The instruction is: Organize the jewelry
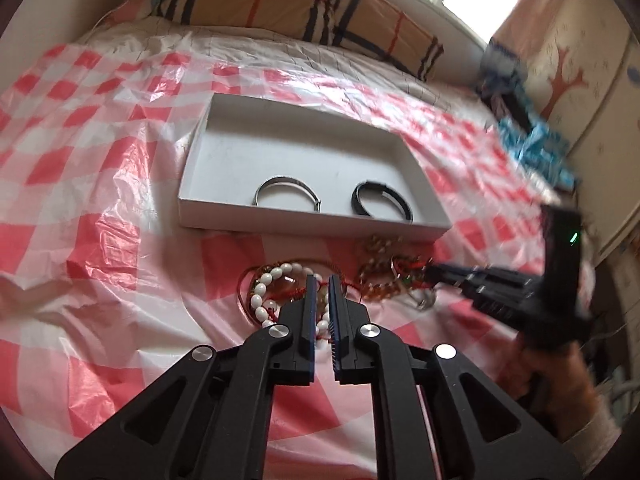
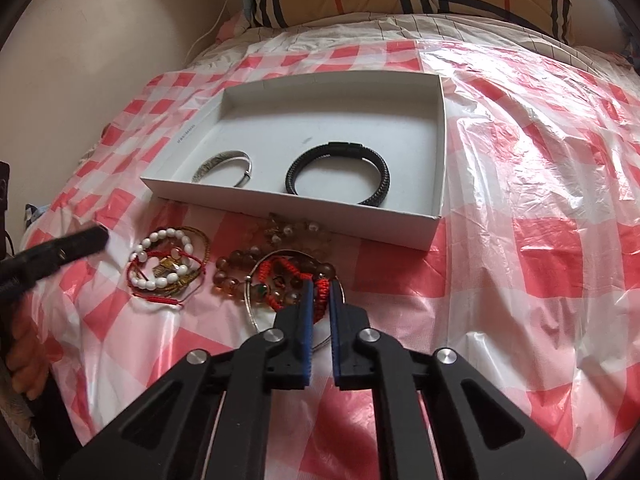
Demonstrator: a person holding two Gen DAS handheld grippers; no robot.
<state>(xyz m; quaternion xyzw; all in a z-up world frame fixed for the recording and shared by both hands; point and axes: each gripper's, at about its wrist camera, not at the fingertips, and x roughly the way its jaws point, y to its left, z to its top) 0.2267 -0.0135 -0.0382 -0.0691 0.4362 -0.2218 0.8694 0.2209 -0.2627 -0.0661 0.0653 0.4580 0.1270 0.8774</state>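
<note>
Right gripper (image 2: pixel 321 286) is pinched shut on the red woven bracelet (image 2: pixel 280 276) at 6 o'clock of the white box (image 2: pixel 436 220) — left gripper (image 1: pixel 320 284) nearly shut, empty — next, lift it in.

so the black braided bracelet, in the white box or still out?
In. The black braided bracelet lies flat on the floor of the white cardboard box, beside a silver bangle.

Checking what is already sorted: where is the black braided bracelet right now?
In the right wrist view, the black braided bracelet lies flat inside the shallow white cardboard box, in its near right part, beside the silver metal bangle on its left.
</note>
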